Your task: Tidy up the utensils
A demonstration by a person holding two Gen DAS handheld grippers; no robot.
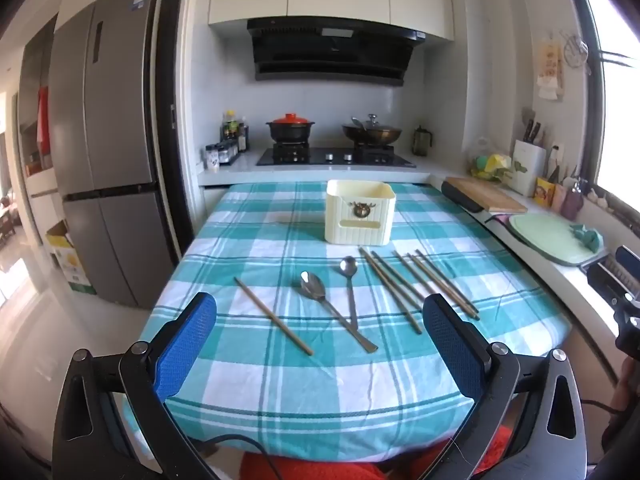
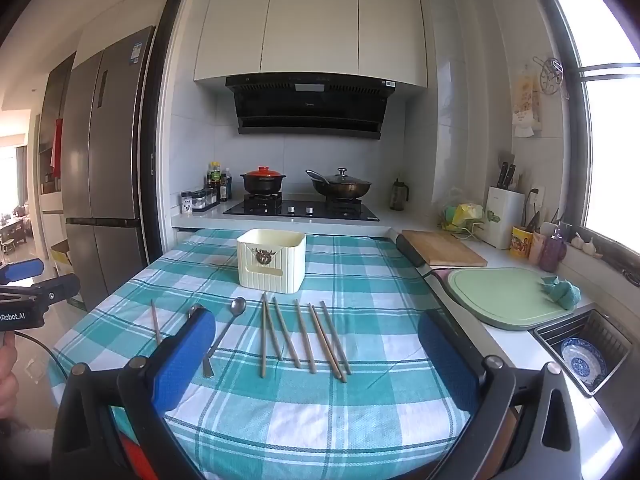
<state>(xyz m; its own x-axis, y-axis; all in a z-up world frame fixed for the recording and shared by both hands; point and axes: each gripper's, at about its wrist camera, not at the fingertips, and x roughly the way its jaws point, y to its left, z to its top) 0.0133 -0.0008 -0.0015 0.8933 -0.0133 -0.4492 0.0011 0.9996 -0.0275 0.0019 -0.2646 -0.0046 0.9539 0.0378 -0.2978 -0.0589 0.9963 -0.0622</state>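
Ahead at twelve o'clock of the right tool point(image 2: 316, 354), fingers apart and empty, chopsticks point(image 2: 306, 336) lie lengthwise pointing toward the holder point(image 2: 272, 266); the left tool point(image 1: 320, 346), equally apart, faces the spoons point(image 1: 328, 300).

Cream holder point(image 1: 360, 212) upright; spoons point(image 1: 320, 292), chopsticks point(image 1: 416, 284) flat in front

In the right wrist view, the right tool's blue left finger point(image 2: 182, 360) covers most of the larger steel spoon point(image 2: 195, 310) and the lower end of the lone brown chopstick point(image 2: 155, 321). The cream ribbed plastic holder's point(image 2: 271, 261) inside cannot be seen. The teal-checked cloth surface point(image 1: 280, 380) runs out of view beneath the left tool.
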